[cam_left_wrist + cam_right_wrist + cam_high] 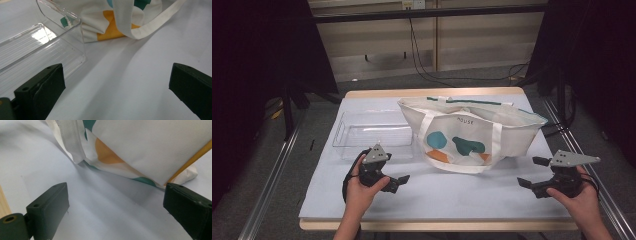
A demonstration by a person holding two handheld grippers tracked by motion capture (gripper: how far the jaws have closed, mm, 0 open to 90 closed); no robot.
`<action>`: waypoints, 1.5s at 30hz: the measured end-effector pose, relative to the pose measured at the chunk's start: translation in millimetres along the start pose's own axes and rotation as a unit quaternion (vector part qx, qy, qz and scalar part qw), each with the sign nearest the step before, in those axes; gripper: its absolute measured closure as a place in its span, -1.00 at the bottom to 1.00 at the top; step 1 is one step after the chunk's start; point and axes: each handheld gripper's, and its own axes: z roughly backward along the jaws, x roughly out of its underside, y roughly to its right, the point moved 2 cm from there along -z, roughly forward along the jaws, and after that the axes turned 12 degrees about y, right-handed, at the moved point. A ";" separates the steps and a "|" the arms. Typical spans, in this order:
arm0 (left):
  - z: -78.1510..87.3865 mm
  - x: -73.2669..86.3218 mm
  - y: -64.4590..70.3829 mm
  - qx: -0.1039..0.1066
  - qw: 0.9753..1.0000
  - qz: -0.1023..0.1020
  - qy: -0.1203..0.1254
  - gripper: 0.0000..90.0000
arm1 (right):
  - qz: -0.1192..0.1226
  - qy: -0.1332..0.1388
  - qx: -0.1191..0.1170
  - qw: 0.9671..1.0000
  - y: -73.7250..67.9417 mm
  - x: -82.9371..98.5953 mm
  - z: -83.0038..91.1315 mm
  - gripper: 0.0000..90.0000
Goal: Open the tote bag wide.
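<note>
A cream tote bag (472, 132) with teal and orange shapes stands in the middle of the table, its strap hanging down the front. The same bag (110, 22) lies ahead in the left gripper view and fills the upper part of the right gripper view as bag (150, 147). To its left lies a clear plastic tray (372, 136), also seen as tray (37, 52). My left gripper (395, 176) is open near the tray's front corner, jaws wide apart with nothing between them. My right gripper (533, 171) is open to the bag's right, empty too.
A pale blue cloth (447, 195) covers the wooden table (432, 92). Metal rails run along both sides of the table on the floor. Cables hang behind the far edge.
</note>
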 end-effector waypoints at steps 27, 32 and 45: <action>-6.6 -32.1 9.1 -0.004 1.000 0.001 -0.002 -1.00 | -0.024 -0.005 -0.002 1.000 13.2 -6.5 13.8 -0.85; -7.8 -36.8 8.6 -0.002 1.000 0.002 -0.012 -1.00 | -0.024 -0.006 -0.003 1.000 16.7 -8.7 15.0 -0.84; -9.8 -60.2 5.1 -0.004 1.000 -0.007 -0.002 -0.94 | -0.031 0.006 0.005 1.000 25.0 -21.5 21.0 -0.83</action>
